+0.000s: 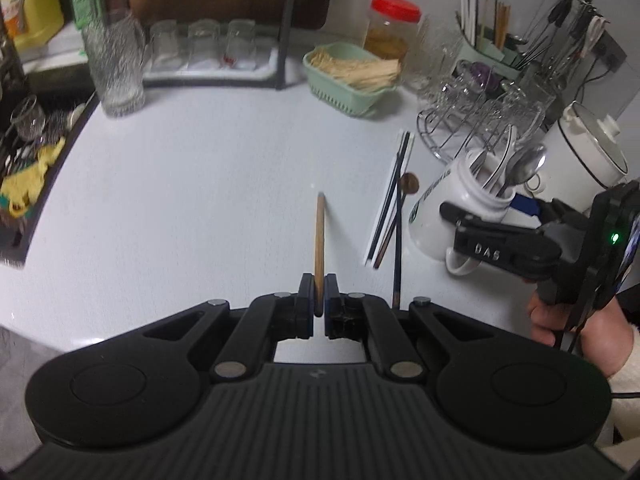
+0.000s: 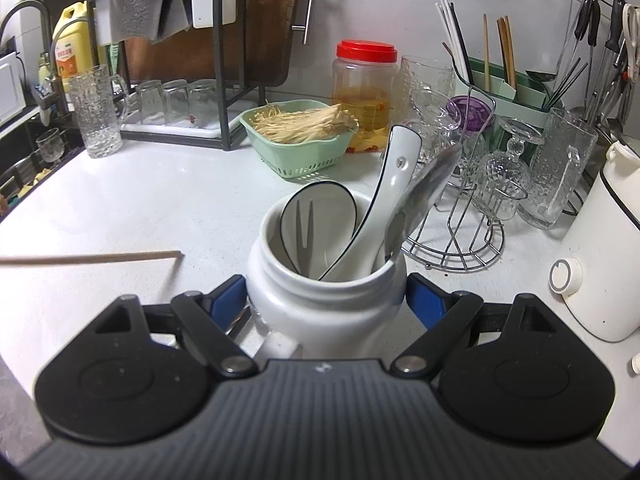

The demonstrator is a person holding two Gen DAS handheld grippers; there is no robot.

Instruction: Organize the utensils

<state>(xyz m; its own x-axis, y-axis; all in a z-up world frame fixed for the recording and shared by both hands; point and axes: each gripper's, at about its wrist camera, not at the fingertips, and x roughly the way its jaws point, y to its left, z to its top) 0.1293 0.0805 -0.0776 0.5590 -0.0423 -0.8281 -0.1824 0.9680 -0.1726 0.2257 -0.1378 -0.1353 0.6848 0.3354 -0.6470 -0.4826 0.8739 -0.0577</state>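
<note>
My left gripper (image 1: pixel 319 283) is shut on a wooden chopstick (image 1: pixel 319 240), lifted above the white counter (image 1: pixel 200 184) and pointing away from me. The same chopstick (image 2: pixel 92 258) enters the right wrist view from the left. My right gripper (image 2: pixel 325 292) is shut on the neck of a white ceramic mug (image 2: pixel 324 304), tilted toward the left hand. In the mug stand white ceramic spoons (image 2: pixel 384 200), a metal spoon (image 2: pixel 428 184) and a small fork (image 2: pixel 304 232). Loose chopsticks and a wooden spoon (image 1: pixel 394 200) lie on the counter beside the mug (image 1: pixel 452 208).
A green basket of noodles (image 1: pixel 352 76), a red-lidded jar (image 1: pixel 390 28), a wire rack of glasses (image 1: pixel 480 112) and a utensil holder (image 2: pixel 508 84) line the back. A white cooker (image 2: pixel 608 248) stands at right. A glass pitcher (image 1: pixel 116 68) and sink are at left.
</note>
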